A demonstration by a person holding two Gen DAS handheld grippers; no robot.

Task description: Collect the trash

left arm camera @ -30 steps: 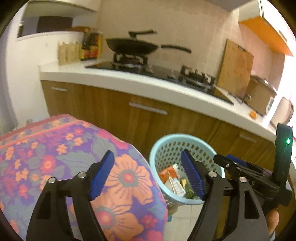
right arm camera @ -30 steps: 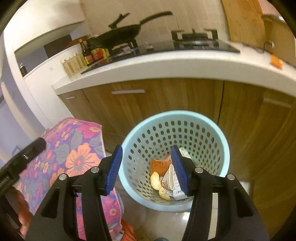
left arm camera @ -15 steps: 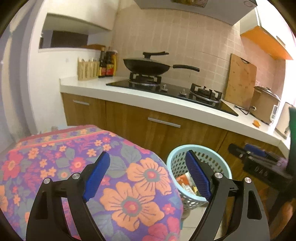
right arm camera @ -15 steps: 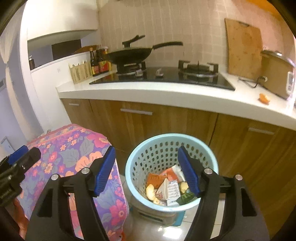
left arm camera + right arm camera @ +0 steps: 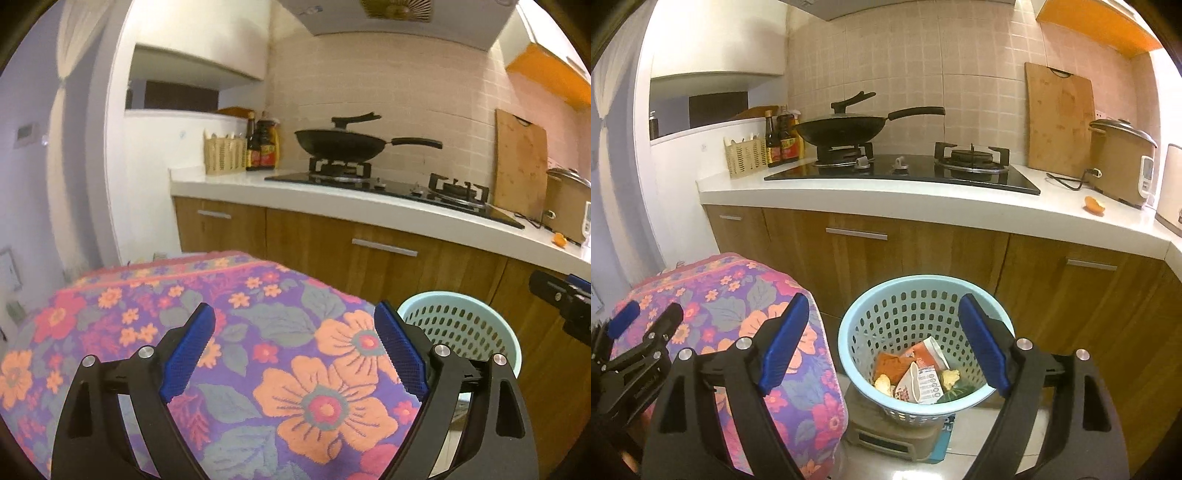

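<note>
A light blue perforated basket point(image 5: 916, 295) stands on the floor before the wooden cabinets; it also shows in the left wrist view point(image 5: 461, 325). Inside lie several pieces of trash: an orange wrapper point(image 5: 888, 363), a white carton point(image 5: 921, 382) and yellowish scraps point(image 5: 882, 384). My right gripper point(image 5: 882, 347) is open and empty, above and short of the basket. My left gripper point(image 5: 295, 350) is open and empty over the floral-cloth surface point(image 5: 258, 332), left of the basket. An orange scrap point(image 5: 1094, 205) lies on the counter.
A white counter point(image 5: 886, 199) holds a gas hob with a black wok point(image 5: 846, 129), sauce bottles point(image 5: 781, 136), a cutting board point(image 5: 1060, 118) and a rice cooker point(image 5: 1119, 162). The floral-covered surface point(image 5: 738, 295) is left of the basket. A scale-like box point(image 5: 886, 432) sits under the basket.
Both grippers have pulled back and risen away from the basket. The right jaws have opened wider. The left view now shows more tablecloth and less basket.
</note>
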